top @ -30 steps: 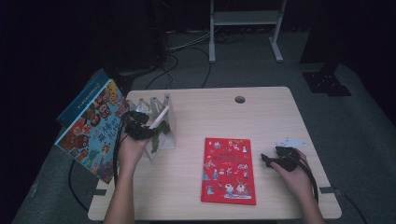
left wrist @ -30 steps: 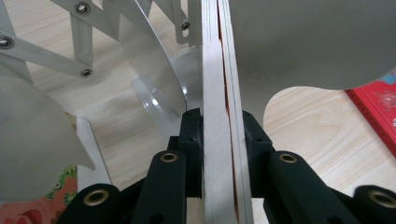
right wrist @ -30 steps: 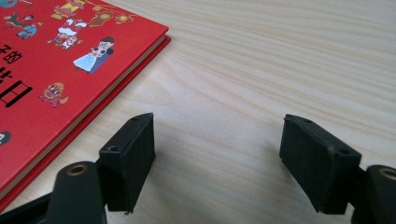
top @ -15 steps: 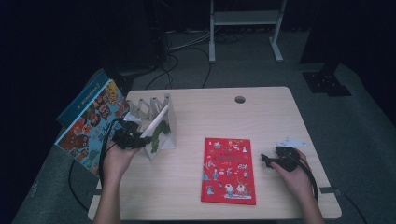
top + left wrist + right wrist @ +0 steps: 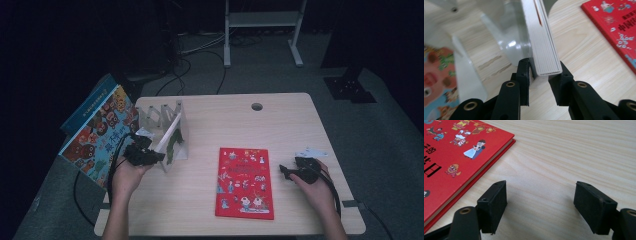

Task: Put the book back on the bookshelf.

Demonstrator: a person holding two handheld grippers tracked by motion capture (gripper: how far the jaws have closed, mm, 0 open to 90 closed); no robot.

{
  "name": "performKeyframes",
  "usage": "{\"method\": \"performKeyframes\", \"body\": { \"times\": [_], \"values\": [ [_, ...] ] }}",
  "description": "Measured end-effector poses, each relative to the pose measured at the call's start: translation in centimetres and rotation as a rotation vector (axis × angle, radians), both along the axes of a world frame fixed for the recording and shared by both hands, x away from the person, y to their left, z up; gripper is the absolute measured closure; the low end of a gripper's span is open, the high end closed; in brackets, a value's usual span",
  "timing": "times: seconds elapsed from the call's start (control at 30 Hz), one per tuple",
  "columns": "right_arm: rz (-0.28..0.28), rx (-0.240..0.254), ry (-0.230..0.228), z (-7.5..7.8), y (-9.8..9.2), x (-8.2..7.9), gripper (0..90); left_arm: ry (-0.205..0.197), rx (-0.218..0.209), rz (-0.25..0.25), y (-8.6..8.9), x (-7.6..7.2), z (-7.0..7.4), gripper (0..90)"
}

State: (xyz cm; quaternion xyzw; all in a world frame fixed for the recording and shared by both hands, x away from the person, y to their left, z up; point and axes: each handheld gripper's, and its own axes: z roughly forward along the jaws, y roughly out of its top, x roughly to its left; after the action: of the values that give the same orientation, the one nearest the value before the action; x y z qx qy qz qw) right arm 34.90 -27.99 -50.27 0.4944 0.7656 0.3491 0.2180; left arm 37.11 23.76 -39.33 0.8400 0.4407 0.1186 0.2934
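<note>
**Left gripper clamped on the book in the clear rack, right one idle**

So here's my setup. My left gripper (image 5: 541, 82) has its 2 jaws around the bottom corner of a thick white-paged book (image 5: 544, 47), which stands in the clear acrylic book rack (image 5: 162, 117) at the left end of the table (image 5: 280, 125). The jaws have just been closing in, and in the left gripper view both sit snug against the book's sides, so I'd call that a grip. From the high view the book leans tilted in the frontmost slot, green artwork on its cover.

My right gripper (image 5: 540, 202) hangs spread wide over bare wood, nothing between its jaws, just beside the right edge of the red picture book (image 5: 246, 181) lying flat mid-table.

A big colourful picture book (image 5: 100, 135) leans against the table's left side.
</note>
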Motion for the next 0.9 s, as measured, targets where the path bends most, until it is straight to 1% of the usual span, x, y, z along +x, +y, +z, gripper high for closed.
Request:
{"method": "performKeyframes", "body": {
  "times": [0.13, 0.2, 0.33, 0.5, 0.6, 0.67, 0.7, 0.77, 0.9],
  "values": [
    [0.0, 0.0, 0.0, 0.0, 0.0, 0.0, 25.6, 0.001, 0.001, -0.023, -1.6, 0.3, -0.1, 66.2],
    [0.0, 0.0, 0.0, 0.0, 0.0, 0.0, 25.6, 0.001, 0.01, -0.035, -2.5, 0.6, 0.0, 64.5],
    [0.0, 0.0, 0.0, 0.0, 0.0, 0.0, 25.6, -0.004, 0.022, -0.049, -3.7, 0.8, -0.1, 61.9],
    [0.0, 0.0, 0.0, 0.0, 0.0, 0.0, 25.6, -0.012, 0.019, -0.059, -4.9, 1.0, -0.2, 58.0],
    [0.0, 0.0, 0.0, 0.0, 0.0, 0.0, 25.4, -0.024, 0.023, -0.072, -5.0, 1.0, -0.3, 56.1],
    [0.0, -0.001, 0.001, 0.0, 0.0, 0.0, 23.4, -0.03, 0.013, -0.078, -4.8, 0.9, -0.4, 55.0],
    [-0.011, -0.003, 0.004, 0.0, 0.1, 0.1, 21.5, -0.033, 0.006, -0.083, -4.7, 0.7, -0.4, 53.6],
    [-0.014, -0.006, 0.011, 0.0, 0.3, 0.1, 18.5, -0.045, 0.009, -0.085, -4.6, 0.4, -0.4, 49.7],
    [-0.02, -0.008, 0.014, 0.0, 0.6, 0.2, 16.0, -0.059, 0.013, -0.096, -4.1, -0.3, -0.4, 43.4]
  ]
}}
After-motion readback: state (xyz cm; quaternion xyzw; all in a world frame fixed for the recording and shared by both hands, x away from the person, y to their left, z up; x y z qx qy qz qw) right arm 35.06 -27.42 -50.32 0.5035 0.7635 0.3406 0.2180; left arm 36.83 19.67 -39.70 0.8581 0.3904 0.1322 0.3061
